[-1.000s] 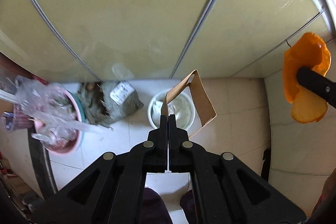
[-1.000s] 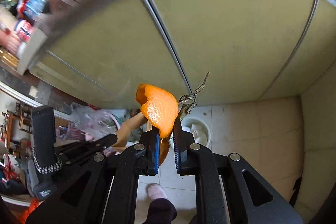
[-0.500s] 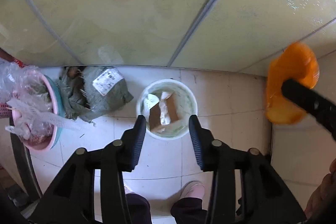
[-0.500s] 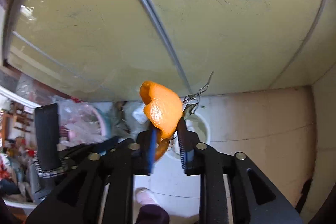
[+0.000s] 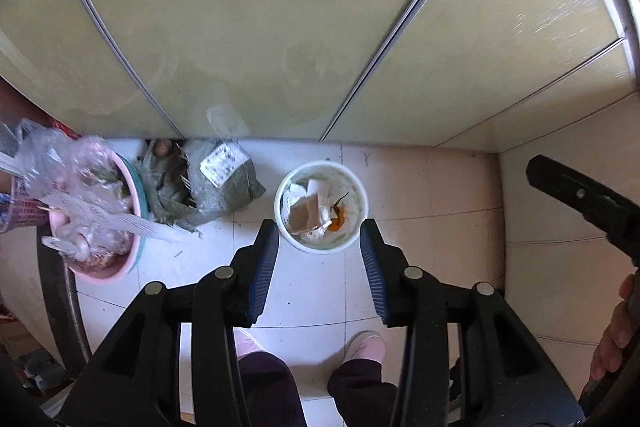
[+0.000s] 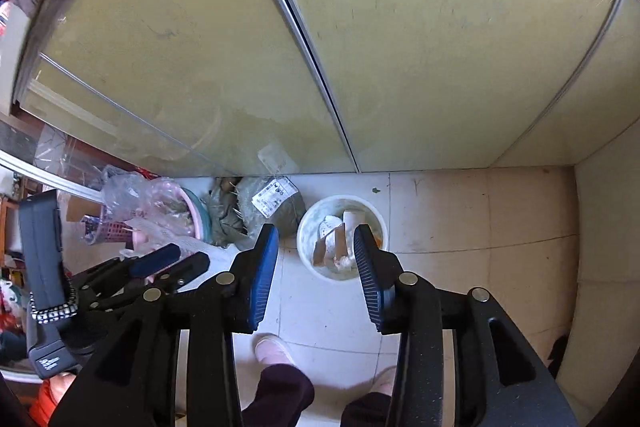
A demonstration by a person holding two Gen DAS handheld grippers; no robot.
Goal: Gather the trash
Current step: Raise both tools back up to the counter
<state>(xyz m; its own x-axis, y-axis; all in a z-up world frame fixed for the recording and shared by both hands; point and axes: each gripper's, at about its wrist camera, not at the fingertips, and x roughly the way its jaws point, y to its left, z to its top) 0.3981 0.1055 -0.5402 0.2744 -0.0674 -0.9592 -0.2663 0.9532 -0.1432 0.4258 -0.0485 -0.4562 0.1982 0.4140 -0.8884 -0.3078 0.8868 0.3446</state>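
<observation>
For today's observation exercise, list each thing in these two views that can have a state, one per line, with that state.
left gripper: open, nothing between its jaws.
right gripper: open, empty.
white bucket: upright on the floor, uncovered, partly filled.
cardboard piece: lying inside the bucket.
orange peel: lying inside the bucket, beside the cardboard.
grey-green sack: slumped on the floor, torn open.
pink basin: heaped with crumpled plastic.

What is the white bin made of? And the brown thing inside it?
The white bin looks like smooth plastic: thin even rim, slightly shiny wall. The brown thing looks like cardboard: flat, matte, stiff, with straight edges. Both are guesses from looks only.
</observation>
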